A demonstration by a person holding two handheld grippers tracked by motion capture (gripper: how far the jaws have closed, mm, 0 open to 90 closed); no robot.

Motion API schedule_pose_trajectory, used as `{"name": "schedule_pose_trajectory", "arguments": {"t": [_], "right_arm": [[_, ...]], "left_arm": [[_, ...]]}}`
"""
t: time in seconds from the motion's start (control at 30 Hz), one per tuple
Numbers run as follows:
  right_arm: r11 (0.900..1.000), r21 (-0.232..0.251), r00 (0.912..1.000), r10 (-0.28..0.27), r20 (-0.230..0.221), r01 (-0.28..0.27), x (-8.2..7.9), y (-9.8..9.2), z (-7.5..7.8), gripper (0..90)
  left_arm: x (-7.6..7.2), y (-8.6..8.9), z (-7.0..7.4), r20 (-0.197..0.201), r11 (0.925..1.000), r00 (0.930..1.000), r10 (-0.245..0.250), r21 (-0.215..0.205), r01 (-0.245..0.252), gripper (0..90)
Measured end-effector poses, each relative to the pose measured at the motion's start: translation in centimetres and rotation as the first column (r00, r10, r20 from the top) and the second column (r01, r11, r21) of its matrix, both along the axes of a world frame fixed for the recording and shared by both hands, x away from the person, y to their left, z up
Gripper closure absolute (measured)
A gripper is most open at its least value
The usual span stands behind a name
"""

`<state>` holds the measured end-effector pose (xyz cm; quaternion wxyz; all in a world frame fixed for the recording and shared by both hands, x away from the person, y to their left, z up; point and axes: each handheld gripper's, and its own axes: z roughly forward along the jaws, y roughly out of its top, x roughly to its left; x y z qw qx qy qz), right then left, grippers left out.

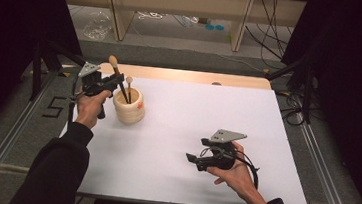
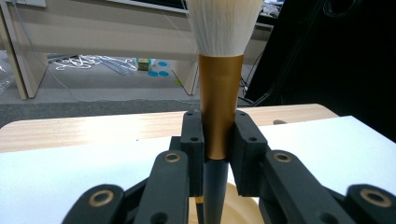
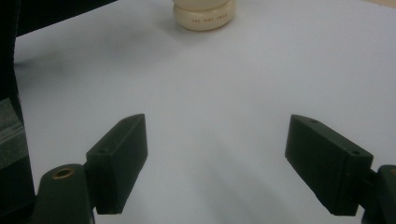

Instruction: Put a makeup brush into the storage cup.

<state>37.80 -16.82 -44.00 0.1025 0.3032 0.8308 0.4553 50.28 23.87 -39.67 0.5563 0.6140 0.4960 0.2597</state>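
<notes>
The makeup brush [image 2: 219, 100] is clamped by the left gripper [image 1: 104, 82] above the cream holder [image 1: 129, 108], near the white mat's [image 1: 191, 133] left edge. The right gripper [image 1: 199, 160] is held with jaws spread and nothing between them, over bare mat.

Your left gripper [image 1: 113, 81], at the frame's upper left, has its jaws clamped tight; your right gripper [image 1: 194, 160], lower right of centre, rests with jaws spread wide

Makeup brush [image 2: 219, 112], gold ferrule, white bristles up, upright over cream holder [image 1: 129, 108]; second brush [image 1: 128, 88] inside.
</notes>
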Motion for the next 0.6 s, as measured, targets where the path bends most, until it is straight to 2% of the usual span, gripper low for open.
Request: {"name": "schedule_pose_trajectory", "arguments": {"t": [0.1, 0.6], "right_arm": [[1.000, 0.002, 1.0000, -0.003, -0.002, 0.003, 0.0, 0.0, 0.0, 21.9], [1.000, 0.002, 1.0000, 0.005, -0.004, -0.005, 0.0, 0.1, 0.0, 22.1]], "left_arm": [[0.1, -0.1, -0.3, -0.008, 0.9999, 1.0000, 0.000, 0.017, 0.000, 76.9], [-0.2, -0.2, -2.3, -0.043, 0.9999, 0.9991, -0.002, 0.014, 0.003, 76.7]]}}
